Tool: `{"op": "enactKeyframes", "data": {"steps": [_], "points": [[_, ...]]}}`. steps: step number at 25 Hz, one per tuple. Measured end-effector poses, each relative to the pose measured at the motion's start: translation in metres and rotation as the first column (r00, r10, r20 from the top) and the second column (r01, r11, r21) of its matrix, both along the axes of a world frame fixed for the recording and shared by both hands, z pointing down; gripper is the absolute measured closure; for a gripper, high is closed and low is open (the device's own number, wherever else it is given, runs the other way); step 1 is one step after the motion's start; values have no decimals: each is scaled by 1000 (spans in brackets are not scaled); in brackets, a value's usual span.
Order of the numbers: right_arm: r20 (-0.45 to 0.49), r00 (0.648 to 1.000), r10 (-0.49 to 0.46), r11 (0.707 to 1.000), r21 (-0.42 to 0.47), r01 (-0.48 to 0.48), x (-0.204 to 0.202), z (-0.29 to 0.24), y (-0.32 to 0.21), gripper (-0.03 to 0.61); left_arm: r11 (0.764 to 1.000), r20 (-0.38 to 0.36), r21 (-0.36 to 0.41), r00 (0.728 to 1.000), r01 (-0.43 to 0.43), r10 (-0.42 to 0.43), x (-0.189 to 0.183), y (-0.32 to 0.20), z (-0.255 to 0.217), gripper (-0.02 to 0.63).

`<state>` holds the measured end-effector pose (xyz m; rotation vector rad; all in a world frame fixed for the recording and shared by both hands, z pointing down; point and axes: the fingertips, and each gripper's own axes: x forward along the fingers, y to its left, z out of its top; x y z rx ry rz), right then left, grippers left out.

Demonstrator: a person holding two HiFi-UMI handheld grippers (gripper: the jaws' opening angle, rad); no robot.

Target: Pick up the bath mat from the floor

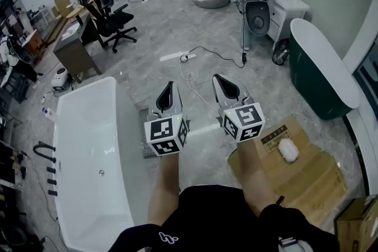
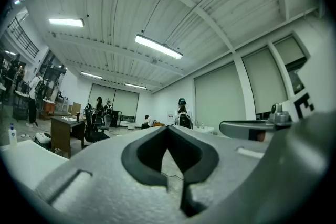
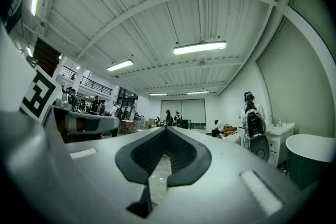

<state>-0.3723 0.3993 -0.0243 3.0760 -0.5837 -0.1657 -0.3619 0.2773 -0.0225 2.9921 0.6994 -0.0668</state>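
We see both claws held out level over the floor, side by side and apart. The left claw (image 1: 169, 87) is pressed together with nothing between its jaws, and the left gripper view confirms this. The right claw (image 1: 218, 78) is also pressed together and empty, tips meeting in the right gripper view.

The bath mat (image 1: 145, 114), grey and textured, lies flat on the floor just beside the white bathtub (image 1: 71, 127). It is below the left claw and partly hidden behind that claw's marker cube (image 1: 166, 135). Neither claw touches it.

To the right we note flat cardboard (image 1: 307, 177) on the floor with a white fluffy item (image 1: 288, 149) on it, and past that a dark green tub (image 1: 319, 77). A white cable (image 1: 190, 77) runs across the floor ahead. Further back there is a black office chair (image 1: 112, 23).
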Motion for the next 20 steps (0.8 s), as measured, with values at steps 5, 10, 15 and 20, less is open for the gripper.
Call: {"op": "enactKeyframes", "data": {"steps": [5,10,15,20], "points": [[-26,999,-36,999,-7,36,5,-6,26,572,1000,-8,-3,1000,14,-14,4,29,-1,615],[2,1000,-9,998,69,9,8,8,57,572,999,2,2,999,47,-47,0,36,9,614],[30,999,-31,991,131,26,21,14,63,572,992,33,-7,991,127,-127,14,10,10,615],[34,998,-44,988,147,39,29,21,80,572,985,46,15,984,170,-171,28,11,15,615]]}}
